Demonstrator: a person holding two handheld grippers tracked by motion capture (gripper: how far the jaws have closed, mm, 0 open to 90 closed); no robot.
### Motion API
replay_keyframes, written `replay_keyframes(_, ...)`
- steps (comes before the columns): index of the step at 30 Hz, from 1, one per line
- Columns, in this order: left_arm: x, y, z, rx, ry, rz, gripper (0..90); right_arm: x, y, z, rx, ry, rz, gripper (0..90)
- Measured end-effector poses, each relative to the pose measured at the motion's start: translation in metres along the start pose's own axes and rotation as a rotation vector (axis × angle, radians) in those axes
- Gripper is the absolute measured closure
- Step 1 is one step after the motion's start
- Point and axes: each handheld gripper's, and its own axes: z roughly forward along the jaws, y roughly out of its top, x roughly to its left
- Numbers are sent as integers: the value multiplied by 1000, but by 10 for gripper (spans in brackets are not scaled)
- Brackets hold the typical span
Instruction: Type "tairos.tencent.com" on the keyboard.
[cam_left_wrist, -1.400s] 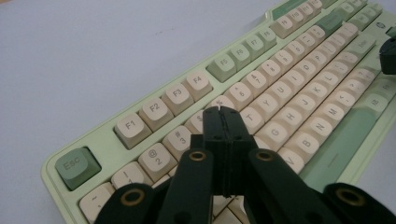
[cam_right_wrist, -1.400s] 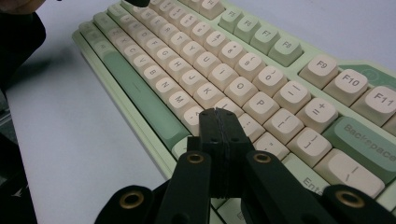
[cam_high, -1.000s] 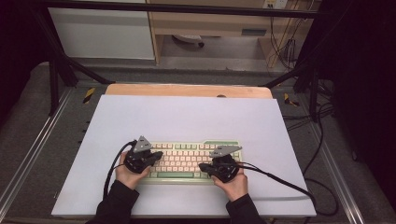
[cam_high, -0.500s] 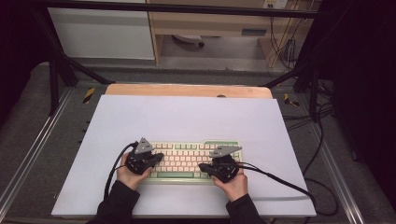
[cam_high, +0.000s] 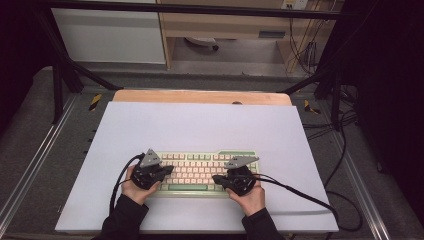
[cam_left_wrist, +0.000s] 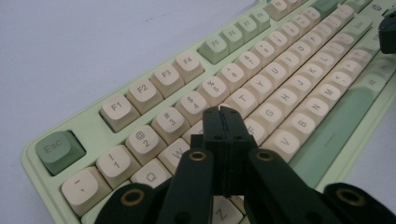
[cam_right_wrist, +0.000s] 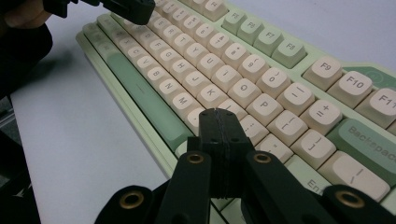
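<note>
With both tools clenched on nothing, a person is typing on the keyboard (cam_high: 200, 170), low centre of the high view.
Left gripper (cam_left_wrist: 223, 114) is poising over the left letter keys, right gripper (cam_right_wrist: 219, 116) near L; shut tips are serving as single pokers.

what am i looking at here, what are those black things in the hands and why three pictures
A person sits at a table covered by a pale lilac-white sheet and holds a black two-jaw gripper in each hand: the left gripper and the right gripper. One camera looks down from above; the other two ride on the grippers and look along their jaws. On the sheet lies a pale green keyboard with cream keys. Both grippers are shut and hold nothing; their closed tips hover over the letter keys, seemingly to press them.
</note>
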Motion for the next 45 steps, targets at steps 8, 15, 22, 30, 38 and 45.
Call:
replay_keyframes(8,1,-6,-9,-3,0,-4,900,1,1,0,-9,6,6,900)
replay_keyframes(15,4,-12,-17,-11,5,-20,900,4,4,4,-5,13,-6,900)
replay_keyframes(22,4,-14,-21,-13,5,-18,900,8,10,8,-8,19,-10,900)
replay_keyframes(30,6,-17,-25,-16,7,-27,900,17,19,20,-18,36,-13,900)
replay_keyframes(38,7,-17,-25,-17,7,-30,900,21,24,36,-14,48,-6,900)
replay_keyframes(45,7,-18,-24,-13,6,-28,900,23,24,47,1,53,-4,900)
